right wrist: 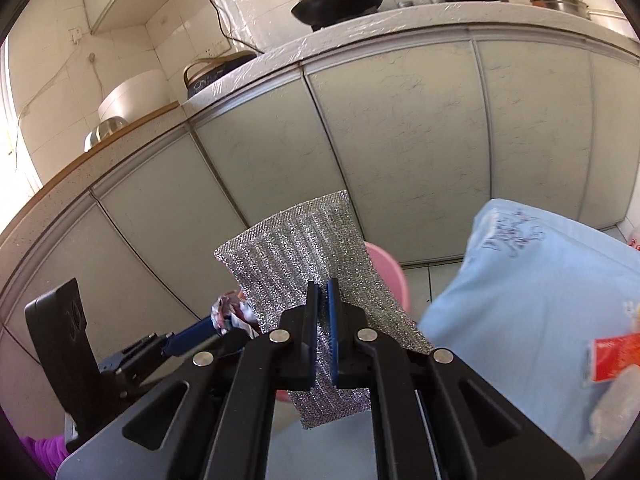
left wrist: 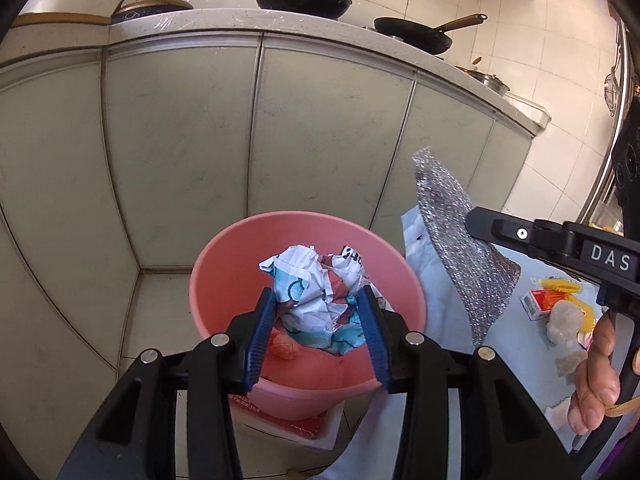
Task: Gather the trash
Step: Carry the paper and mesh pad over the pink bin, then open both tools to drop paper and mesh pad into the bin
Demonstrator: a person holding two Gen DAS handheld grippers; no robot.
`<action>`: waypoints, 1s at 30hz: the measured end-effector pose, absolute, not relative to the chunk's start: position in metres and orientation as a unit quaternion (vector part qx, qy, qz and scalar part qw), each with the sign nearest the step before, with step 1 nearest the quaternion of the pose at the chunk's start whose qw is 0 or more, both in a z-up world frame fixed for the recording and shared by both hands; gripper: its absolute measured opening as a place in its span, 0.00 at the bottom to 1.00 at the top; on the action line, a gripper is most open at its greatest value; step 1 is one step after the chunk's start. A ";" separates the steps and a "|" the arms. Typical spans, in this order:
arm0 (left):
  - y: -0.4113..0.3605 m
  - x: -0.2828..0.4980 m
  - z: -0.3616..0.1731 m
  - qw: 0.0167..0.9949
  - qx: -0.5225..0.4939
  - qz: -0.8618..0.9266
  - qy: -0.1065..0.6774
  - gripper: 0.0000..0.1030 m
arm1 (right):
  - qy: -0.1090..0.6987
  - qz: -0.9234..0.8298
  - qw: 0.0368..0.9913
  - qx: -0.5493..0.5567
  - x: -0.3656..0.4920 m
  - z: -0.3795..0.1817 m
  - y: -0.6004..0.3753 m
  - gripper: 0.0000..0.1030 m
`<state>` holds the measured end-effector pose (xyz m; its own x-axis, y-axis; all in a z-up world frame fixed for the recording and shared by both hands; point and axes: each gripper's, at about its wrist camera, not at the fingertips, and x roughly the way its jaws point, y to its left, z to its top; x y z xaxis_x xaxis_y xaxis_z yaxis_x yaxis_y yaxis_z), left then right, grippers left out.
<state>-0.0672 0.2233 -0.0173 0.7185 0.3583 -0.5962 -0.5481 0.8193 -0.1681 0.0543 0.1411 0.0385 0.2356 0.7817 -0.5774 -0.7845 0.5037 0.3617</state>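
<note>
Your left claw (left wrist: 316,316) grips the crumpled paper (left wrist: 320,300) between both fingers, right above the pink bucket (left wrist: 224,280) | your right claw (right wrist: 322,320) is closed on the silver scrub cloth (right wrist: 296,248), beside the bucket | red box (left wrist: 540,302) lies on the blue surface (left wrist: 440,272).

Silver mesh scouring cloth (right wrist: 304,256) pinched upright in right hand-held gripper (right wrist: 323,300), before pink bucket (right wrist: 390,276).

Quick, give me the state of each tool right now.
Left tool: closed on the crumpled paper wrapper, above the pink bin.
Right tool: closed on the silver mesh cloth.
</note>
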 end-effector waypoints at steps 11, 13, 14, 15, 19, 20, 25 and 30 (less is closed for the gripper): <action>0.248 -0.057 -0.044 0.894 -0.182 0.275 0.302 0.43 | 0.400 0.471 0.786 -0.002 0.070 -0.004 0.197 0.06; 0.251 -0.057 -0.048 0.892 -0.183 0.278 0.306 0.46 | 0.416 0.464 0.782 -0.003 0.075 -0.011 0.199 0.08; 0.252 -0.057 -0.049 0.891 -0.184 0.279 0.308 0.47 | 0.422 0.461 0.781 -0.005 0.077 -0.014 0.200 0.08; 0.253 -0.057 -0.050 0.890 -0.186 0.279 0.309 0.47 | 0.427 0.458 0.779 -0.007 0.079 -0.016 0.201 0.10; 0.255 -0.057 -0.053 0.887 -0.198 0.277 0.311 0.48 | 0.435 0.459 0.775 -0.012 0.081 -0.021 0.200 0.18; 0.255 -0.057 -0.053 0.886 -0.202 0.276 0.312 0.48 | 0.435 0.462 0.773 -0.011 0.080 -0.020 0.200 0.25; 0.251 -0.058 -0.049 0.888 -0.199 0.273 0.310 0.48 | 0.421 0.470 0.776 -0.015 0.072 -0.013 0.191 0.30; 0.242 -0.062 -0.040 0.894 -0.194 0.265 0.306 0.48 | 0.402 0.470 0.785 -0.025 0.058 0.001 0.171 0.30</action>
